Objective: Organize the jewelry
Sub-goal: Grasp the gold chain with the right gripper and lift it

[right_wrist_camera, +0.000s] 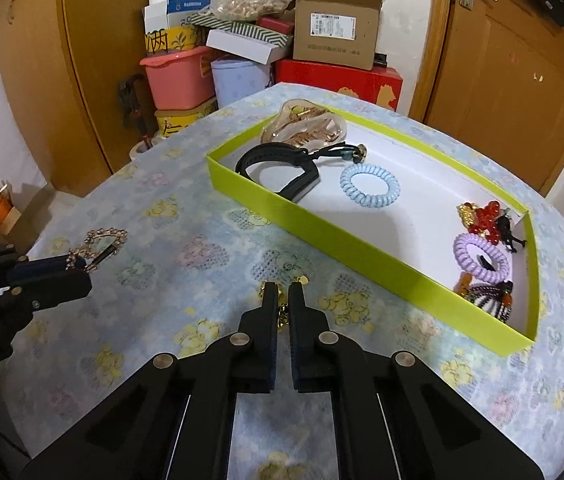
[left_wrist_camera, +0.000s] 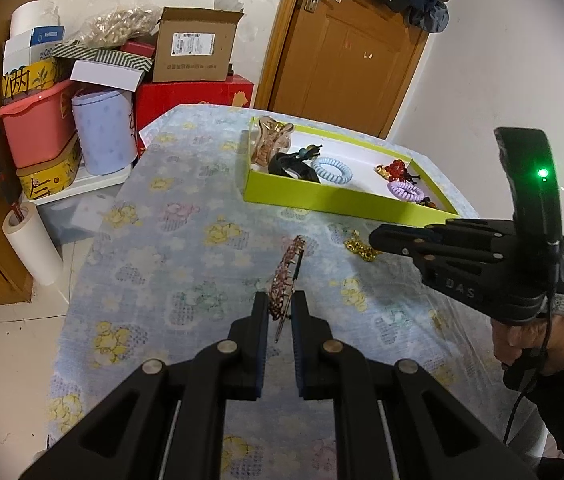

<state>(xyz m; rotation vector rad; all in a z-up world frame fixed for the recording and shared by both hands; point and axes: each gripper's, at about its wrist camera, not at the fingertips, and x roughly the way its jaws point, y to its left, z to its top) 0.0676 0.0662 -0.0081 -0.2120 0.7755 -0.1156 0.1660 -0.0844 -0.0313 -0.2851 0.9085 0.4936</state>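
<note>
My left gripper point(left_wrist_camera: 280, 303) is shut on a rhinestone hair clip point(left_wrist_camera: 286, 276), held above the flowered tablecloth; the clip also shows in the right wrist view point(right_wrist_camera: 99, 246). My right gripper point(right_wrist_camera: 283, 294) is shut on a gold chain piece point(right_wrist_camera: 282, 312), which shows beside its tips in the left wrist view point(left_wrist_camera: 360, 249). The lime-green tray point(right_wrist_camera: 322, 224) holds a clear claw clip point(right_wrist_camera: 302, 126), a black band point(right_wrist_camera: 277, 170), a blue coil tie point(right_wrist_camera: 370, 186), a red bead piece point(right_wrist_camera: 482, 216) and a purple coil tie point(right_wrist_camera: 480, 262).
Boxes, a pink bin point(left_wrist_camera: 37, 124) and a lilac container point(left_wrist_camera: 103, 132) are stacked beyond the table's far left edge. A wooden door point(left_wrist_camera: 346, 52) stands behind the tray. A paper roll point(left_wrist_camera: 33, 248) stands on the floor at left.
</note>
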